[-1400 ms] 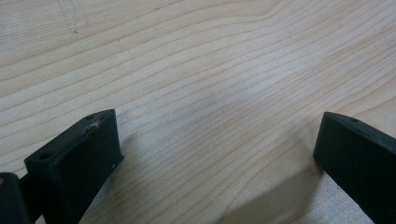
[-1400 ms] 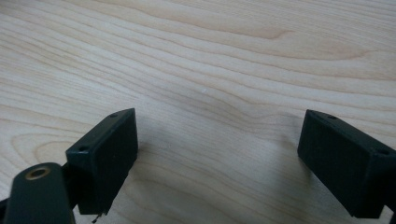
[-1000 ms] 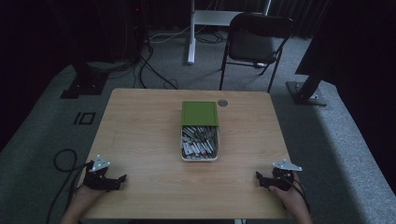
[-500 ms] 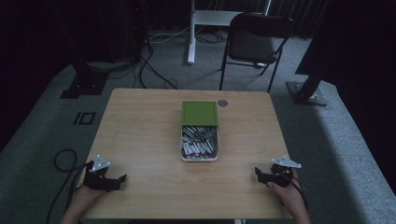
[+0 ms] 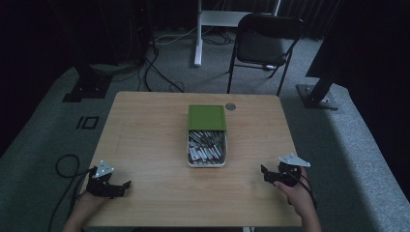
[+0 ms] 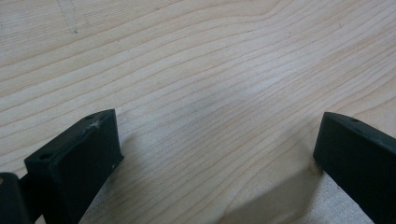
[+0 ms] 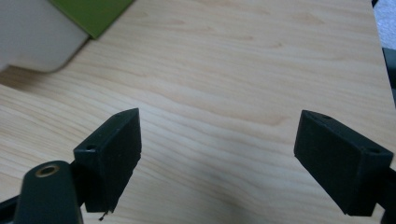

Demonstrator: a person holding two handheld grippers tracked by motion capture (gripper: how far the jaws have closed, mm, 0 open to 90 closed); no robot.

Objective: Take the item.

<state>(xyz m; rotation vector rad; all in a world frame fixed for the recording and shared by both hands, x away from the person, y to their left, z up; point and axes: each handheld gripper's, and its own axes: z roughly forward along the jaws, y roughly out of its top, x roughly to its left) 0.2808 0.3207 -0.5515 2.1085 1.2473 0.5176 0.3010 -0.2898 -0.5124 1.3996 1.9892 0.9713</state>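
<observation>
The white rectangular tray (image 5: 207,150) of small silvery pieces, its far half covered by a flat green lid (image 5: 207,117), sits at the middle of the pale wooden worktop (image 5: 145,135); the left hand-held gripper (image 5: 126,184) rests near of the tray and off to its left, jaws spread and empty; the right hand-held gripper (image 5: 263,175), likewise released, lies near-right of it; this looks like the approach, and the next move calls for reaching the tray; since the earlier frame the right one has edged toward the tray.
</observation>
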